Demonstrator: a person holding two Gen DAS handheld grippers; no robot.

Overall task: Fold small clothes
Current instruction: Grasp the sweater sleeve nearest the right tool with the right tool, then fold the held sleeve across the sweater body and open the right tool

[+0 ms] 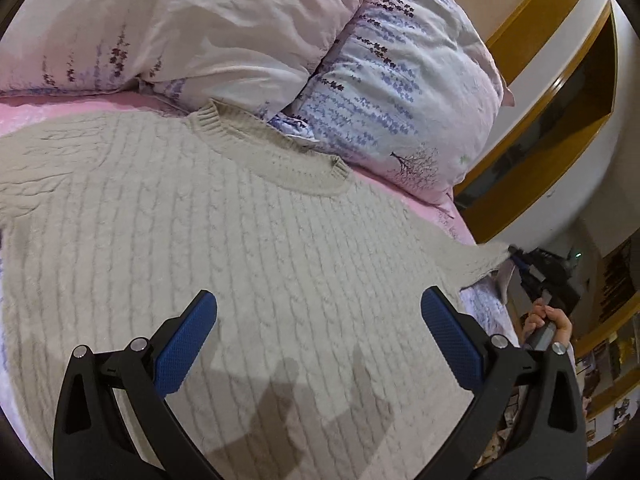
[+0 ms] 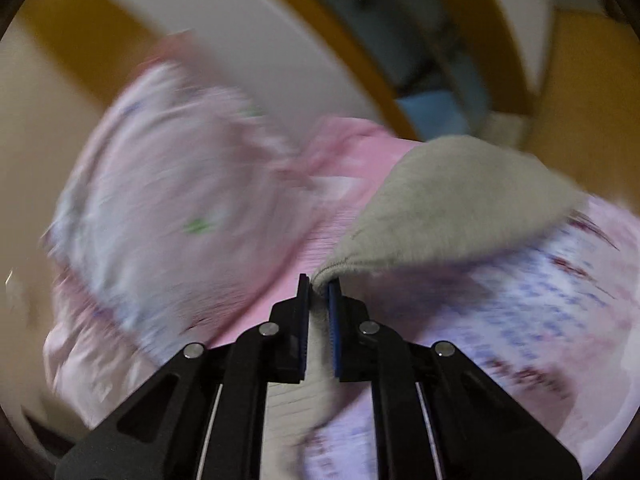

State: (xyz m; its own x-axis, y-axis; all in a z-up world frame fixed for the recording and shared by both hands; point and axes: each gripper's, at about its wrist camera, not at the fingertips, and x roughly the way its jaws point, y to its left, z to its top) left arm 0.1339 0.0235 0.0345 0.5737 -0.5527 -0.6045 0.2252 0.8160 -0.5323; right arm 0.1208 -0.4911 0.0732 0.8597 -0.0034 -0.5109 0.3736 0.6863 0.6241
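A beige cable-knit sweater (image 1: 240, 240) lies spread flat on the bed, its neckline toward the pillows. My left gripper (image 1: 320, 296) hovers open above the sweater's lower body, with nothing between its blue pads. In the right wrist view my right gripper (image 2: 319, 282) is shut on a bunched corner of the sweater (image 2: 460, 208), and the knit rises away from the jaws, lifted off the sheet. The left wrist view shows that same pulled corner (image 1: 496, 258) at the bed's right edge, with the right gripper (image 1: 524, 266) on it and a person's hand (image 1: 548, 320) below.
Two floral pillows (image 1: 180, 20) (image 1: 400, 80) lean at the head of the bed beyond the neckline. The pink sheet (image 1: 440, 212) ends at the bed's right edge. Wooden-trimmed furniture (image 1: 560, 120) stands past it. The right wrist view is motion-blurred.
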